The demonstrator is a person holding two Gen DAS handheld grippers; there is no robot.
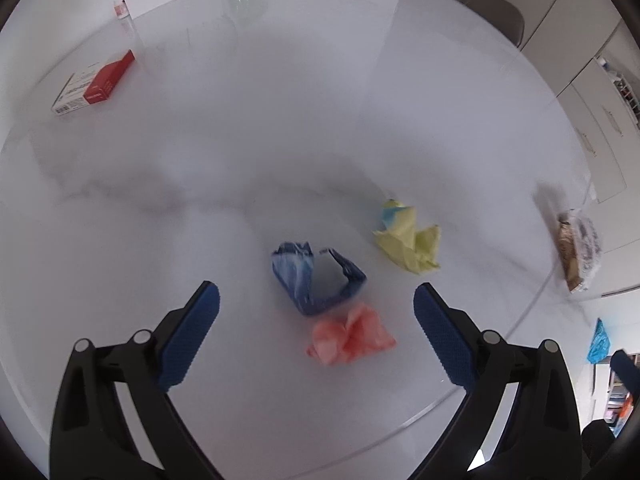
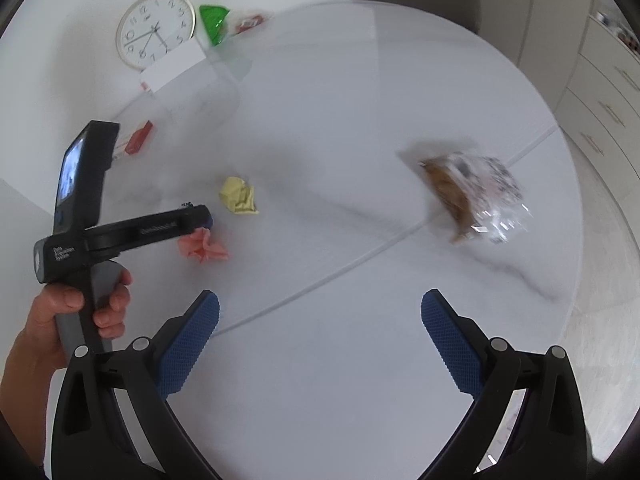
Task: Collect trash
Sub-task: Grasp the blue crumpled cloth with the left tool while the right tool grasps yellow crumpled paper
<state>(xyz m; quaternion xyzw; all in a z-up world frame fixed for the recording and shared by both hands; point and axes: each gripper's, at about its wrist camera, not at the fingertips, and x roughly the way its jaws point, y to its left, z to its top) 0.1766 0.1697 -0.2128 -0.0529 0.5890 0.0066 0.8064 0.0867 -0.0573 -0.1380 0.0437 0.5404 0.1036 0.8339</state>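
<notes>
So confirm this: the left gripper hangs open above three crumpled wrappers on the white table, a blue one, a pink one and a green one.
Not quite. The third wrapper is yellow, not green, as the left wrist view shows. The rest holds: the left gripper hangs open above the blue wrapper and pink wrapper on the white table.

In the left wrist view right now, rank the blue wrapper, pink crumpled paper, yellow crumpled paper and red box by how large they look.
1. blue wrapper
2. red box
3. yellow crumpled paper and pink crumpled paper: look alike, unranked.
Fisheye distortion and nearness make true sizes unsure.
</notes>
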